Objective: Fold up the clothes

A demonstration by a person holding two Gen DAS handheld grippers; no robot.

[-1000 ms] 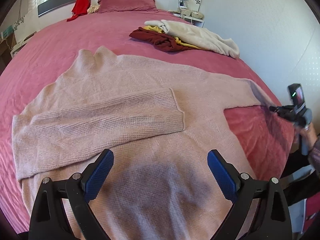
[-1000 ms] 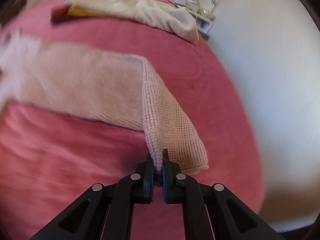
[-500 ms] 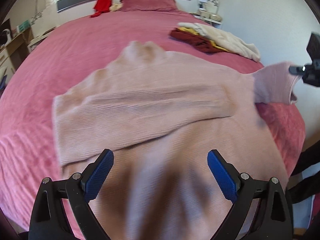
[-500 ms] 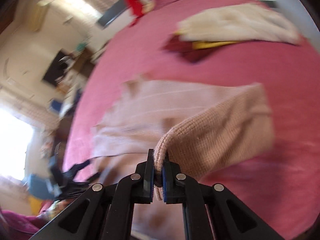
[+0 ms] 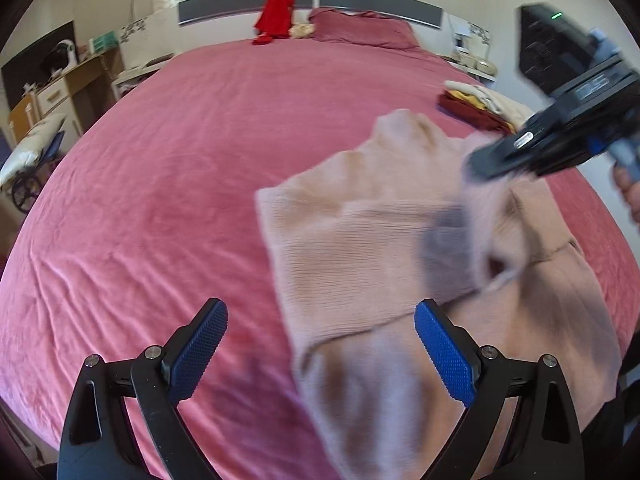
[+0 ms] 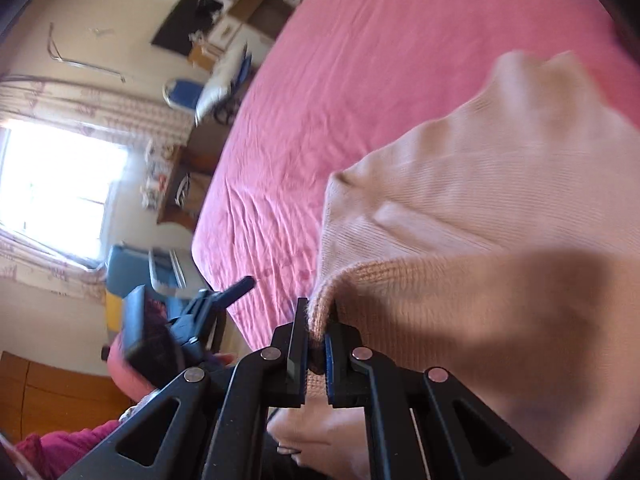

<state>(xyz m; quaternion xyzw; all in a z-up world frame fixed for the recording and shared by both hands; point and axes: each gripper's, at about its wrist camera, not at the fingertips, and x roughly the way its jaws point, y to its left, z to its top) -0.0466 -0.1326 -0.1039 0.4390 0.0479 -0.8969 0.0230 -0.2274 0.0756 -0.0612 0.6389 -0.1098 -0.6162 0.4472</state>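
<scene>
Sweater (image 5: 360, 240): on the bed (image 5: 180, 160), one sleeve laid across its front | Right gripper (image 6: 316, 344): clamped on the other sleeve's cuff, held above the body (blurred) | Left gripper (image 5: 320, 344): jaws wide apart, holding nothing | Progress: sleeves partly folded; body looks yet to be folded; other clothes (image 5: 480, 104) lie piled behind.

left gripper (image 5: 320, 354) wide apart (hovering) | right gripper (image 6: 316, 354) clamped, raised
</scene>
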